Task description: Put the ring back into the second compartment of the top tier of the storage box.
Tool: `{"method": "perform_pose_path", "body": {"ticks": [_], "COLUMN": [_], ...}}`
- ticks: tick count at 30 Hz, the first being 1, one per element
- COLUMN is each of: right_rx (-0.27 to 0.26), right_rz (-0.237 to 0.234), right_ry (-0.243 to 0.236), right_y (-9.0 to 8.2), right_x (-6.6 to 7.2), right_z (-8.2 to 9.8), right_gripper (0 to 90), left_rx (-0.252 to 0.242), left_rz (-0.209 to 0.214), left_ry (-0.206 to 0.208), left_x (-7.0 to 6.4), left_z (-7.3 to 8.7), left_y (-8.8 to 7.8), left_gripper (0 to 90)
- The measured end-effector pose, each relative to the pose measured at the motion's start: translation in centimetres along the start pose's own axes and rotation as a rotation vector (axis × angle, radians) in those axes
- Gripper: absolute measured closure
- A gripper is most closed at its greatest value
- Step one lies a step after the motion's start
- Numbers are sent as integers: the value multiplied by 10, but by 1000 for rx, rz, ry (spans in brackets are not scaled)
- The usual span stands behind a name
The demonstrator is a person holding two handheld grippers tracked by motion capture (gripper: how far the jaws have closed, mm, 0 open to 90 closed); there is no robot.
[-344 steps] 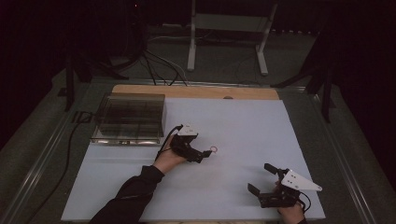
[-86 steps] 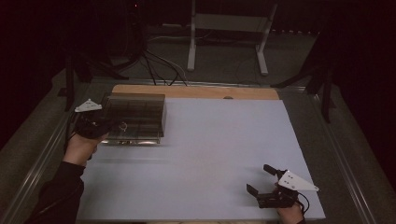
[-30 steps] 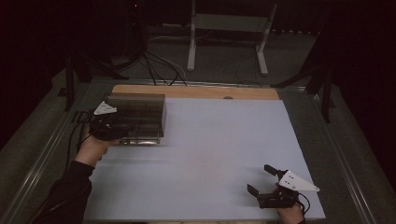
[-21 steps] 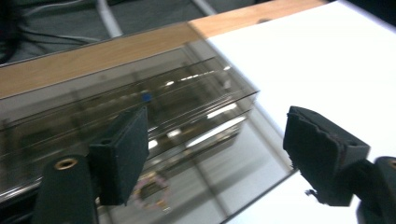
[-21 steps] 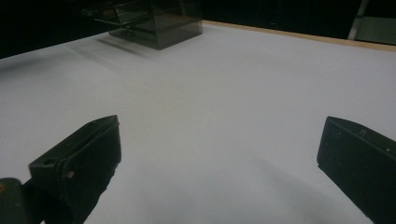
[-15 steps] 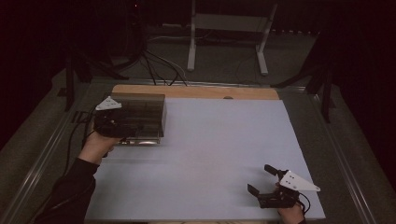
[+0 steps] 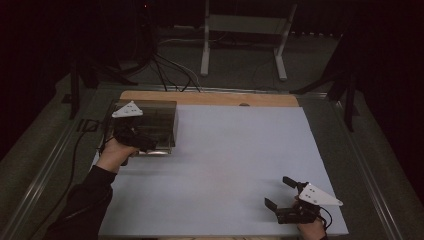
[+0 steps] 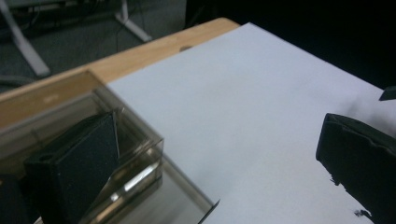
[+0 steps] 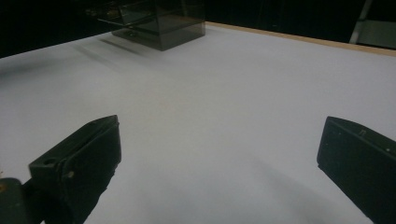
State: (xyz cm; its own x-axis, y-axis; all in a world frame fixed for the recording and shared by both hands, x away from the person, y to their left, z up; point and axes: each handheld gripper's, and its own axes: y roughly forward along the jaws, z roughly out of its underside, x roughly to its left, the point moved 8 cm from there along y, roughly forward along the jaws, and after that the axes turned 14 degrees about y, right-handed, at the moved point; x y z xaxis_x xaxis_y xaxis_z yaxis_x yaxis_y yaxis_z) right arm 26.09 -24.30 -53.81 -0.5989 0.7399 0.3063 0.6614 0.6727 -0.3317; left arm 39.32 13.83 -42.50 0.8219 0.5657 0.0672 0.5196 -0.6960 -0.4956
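A clear, smoky plastic box (image 7: pixel 159 120) stands at the far left of the white sheet (image 7: pixel 225 160). My left gripper (image 7: pixel 145 142) hovers over the box's near side. Its jaws have just been opening and now stand wide apart. In the left gripper view, one jaw is above the box (image 8: pixel 140 140) and the other above the sheet, with nothing gripped in the left gripper (image 8: pixel 210 154). My right gripper (image 7: pixel 278 192) rests open near the sheet's front right corner. The right gripper (image 9: pixel 219 154) has only bare sheet between its jaws, and the box (image 9: pixel 159 23) lies far off.
A wooden board (image 7: pixel 210 98) runs along the sheet's far edge. Metal rails border the table on both sides. Cables (image 7: pixel 165 70) and a stand's white legs (image 7: pixel 205 60) are on the floor beyond. The left gripper's cable (image 7: pixel 75 150) trails off the left side.
My left hand has moved right and slightly up, from the box's left end to over its near side. The right gripper has stayed put.
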Motion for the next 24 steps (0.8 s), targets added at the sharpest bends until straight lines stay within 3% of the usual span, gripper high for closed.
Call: {"method": "perform_pose_path", "body": {"ticks": [10, 17, 24], "right_rx": [-1, 1, 1], "right_rz": [3, 2, 5], "right_ry": [7, 5, 5], "right_y": [0, 0, 0], "right_x": [-1, -1, -1], "right_z": [0, 0, 0], "right_gripper": [0, 0, 0], "left_rx": [-22, -33, -29], "left_rz": [78, 116, 113], "left_ry": [67, 75, 90], "left_x": [-29, -48, -63], "left_z": [-2, 0, 5], "left_y": [12, 16, 16], "left_gripper": [5, 5, 5]}}
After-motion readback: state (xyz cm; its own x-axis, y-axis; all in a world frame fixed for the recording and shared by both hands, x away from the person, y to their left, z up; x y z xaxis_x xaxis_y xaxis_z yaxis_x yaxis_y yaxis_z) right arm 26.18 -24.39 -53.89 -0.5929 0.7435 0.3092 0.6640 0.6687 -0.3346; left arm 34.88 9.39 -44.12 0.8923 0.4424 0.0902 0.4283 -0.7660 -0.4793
